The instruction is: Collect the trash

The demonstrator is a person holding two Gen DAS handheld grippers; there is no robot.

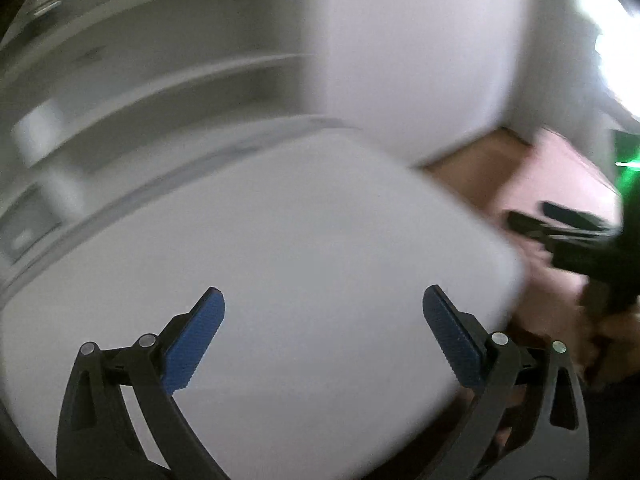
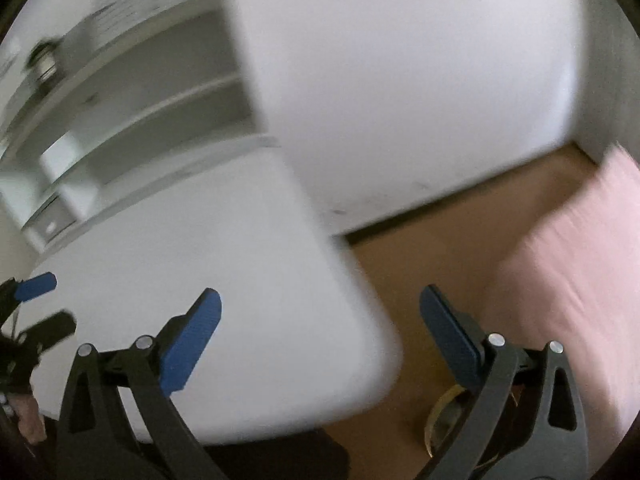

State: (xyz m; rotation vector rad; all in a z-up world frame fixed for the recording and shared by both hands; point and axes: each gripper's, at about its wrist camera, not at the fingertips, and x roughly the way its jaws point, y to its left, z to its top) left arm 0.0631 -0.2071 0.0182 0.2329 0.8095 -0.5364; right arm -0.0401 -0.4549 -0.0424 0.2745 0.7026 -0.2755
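Observation:
Both views are motion-blurred. My left gripper (image 1: 323, 300) is open and empty above a white table top (image 1: 280, 248). My right gripper (image 2: 320, 300) is open and empty over the table's right corner (image 2: 240, 280) and the brown floor (image 2: 420, 264). The right gripper also shows at the right edge of the left wrist view (image 1: 560, 228), and the left gripper at the left edge of the right wrist view (image 2: 40, 304). A roll of tape (image 2: 444, 412) lies on the floor under my right gripper. No trash is clearly visible.
A white cabinet or wall panel (image 2: 400, 80) stands behind the table. White shelves (image 2: 140, 92) are at the back left. A pink bedcover or cloth (image 2: 568, 280) fills the right side. A bright window (image 1: 612, 40) glares at top right.

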